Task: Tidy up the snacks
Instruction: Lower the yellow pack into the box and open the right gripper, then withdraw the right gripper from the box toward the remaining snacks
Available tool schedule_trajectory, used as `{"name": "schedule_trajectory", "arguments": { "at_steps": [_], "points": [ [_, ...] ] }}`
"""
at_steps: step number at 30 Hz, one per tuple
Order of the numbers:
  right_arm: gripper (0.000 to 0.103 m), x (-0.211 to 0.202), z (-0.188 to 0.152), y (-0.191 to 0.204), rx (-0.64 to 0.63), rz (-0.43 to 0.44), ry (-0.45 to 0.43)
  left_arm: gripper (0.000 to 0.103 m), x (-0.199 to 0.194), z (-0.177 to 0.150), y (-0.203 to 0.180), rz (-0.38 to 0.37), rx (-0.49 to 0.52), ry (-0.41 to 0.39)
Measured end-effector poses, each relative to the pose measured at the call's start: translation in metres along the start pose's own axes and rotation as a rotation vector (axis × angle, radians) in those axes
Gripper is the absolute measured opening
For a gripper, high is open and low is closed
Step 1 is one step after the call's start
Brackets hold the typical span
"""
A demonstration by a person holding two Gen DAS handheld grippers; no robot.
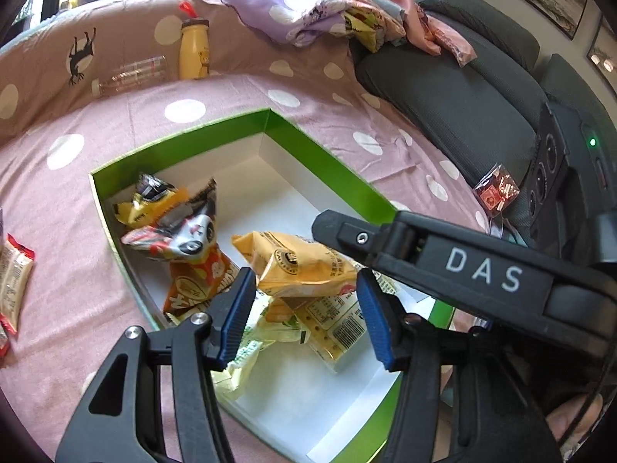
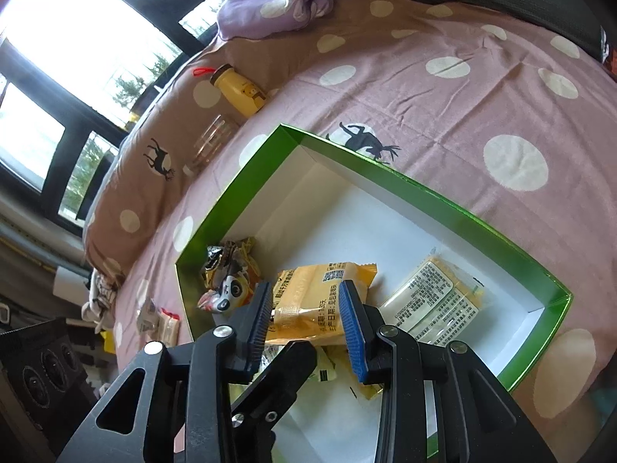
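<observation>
A green box with a white inside (image 1: 331,154) (image 2: 424,189) lies on the pink dotted bedspread and holds several snack packets. My left gripper (image 1: 304,316) is open over the box, its blue pads on either side of a yellow packet (image 1: 304,266) without pressing it. My right gripper (image 2: 304,324) is open too, with the same yellow packet (image 2: 320,301) between its pads. The right gripper's black body (image 1: 482,270) reaches in from the right in the left wrist view. A panda-print packet (image 1: 185,231) (image 2: 227,293) lies at the box's left end. A pale yellow packet (image 2: 432,297) lies flat at the right.
A yellow bottle (image 1: 194,48) (image 2: 239,92) and a clear glass (image 1: 135,73) (image 2: 210,142) lie by the pillow. Loose packets lie on the bedspread left of the box (image 1: 13,281) (image 2: 162,320). A dark cushion (image 1: 455,88) holds a red packet (image 1: 497,189). Crumpled cloths (image 1: 308,4) lie behind.
</observation>
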State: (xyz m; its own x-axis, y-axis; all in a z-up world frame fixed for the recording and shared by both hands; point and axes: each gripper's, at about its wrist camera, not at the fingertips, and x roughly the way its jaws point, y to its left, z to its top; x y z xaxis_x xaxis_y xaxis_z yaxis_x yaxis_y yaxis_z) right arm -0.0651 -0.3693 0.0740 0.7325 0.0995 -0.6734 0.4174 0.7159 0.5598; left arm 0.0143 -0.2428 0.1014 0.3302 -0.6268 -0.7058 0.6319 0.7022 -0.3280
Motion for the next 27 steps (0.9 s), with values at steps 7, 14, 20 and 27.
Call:
{"name": "schedule_trajectory", "arguments": {
  "at_steps": [7, 14, 20, 27],
  "points": [
    [0.057, -0.018, 0.001, 0.01, -0.028, 0.026, -0.089, 0.071, -0.043, 0.002, 0.02, 0.084, -0.025, -0.09],
    [0.07, -0.024, -0.002, 0.025, -0.06, 0.045, -0.135, 0.085, -0.093, -0.01, 0.052, 0.185, -0.103, -0.179],
    [0.075, -0.026, -0.009, 0.042, -0.132, 0.046, -0.152, 0.088, -0.126, -0.027, 0.072, 0.285, -0.157, -0.208],
    [0.078, -0.024, -0.019, 0.065, -0.213, 0.032, -0.155, 0.1, -0.156, -0.058, 0.1, 0.369, -0.269, -0.224]
  ]
}}
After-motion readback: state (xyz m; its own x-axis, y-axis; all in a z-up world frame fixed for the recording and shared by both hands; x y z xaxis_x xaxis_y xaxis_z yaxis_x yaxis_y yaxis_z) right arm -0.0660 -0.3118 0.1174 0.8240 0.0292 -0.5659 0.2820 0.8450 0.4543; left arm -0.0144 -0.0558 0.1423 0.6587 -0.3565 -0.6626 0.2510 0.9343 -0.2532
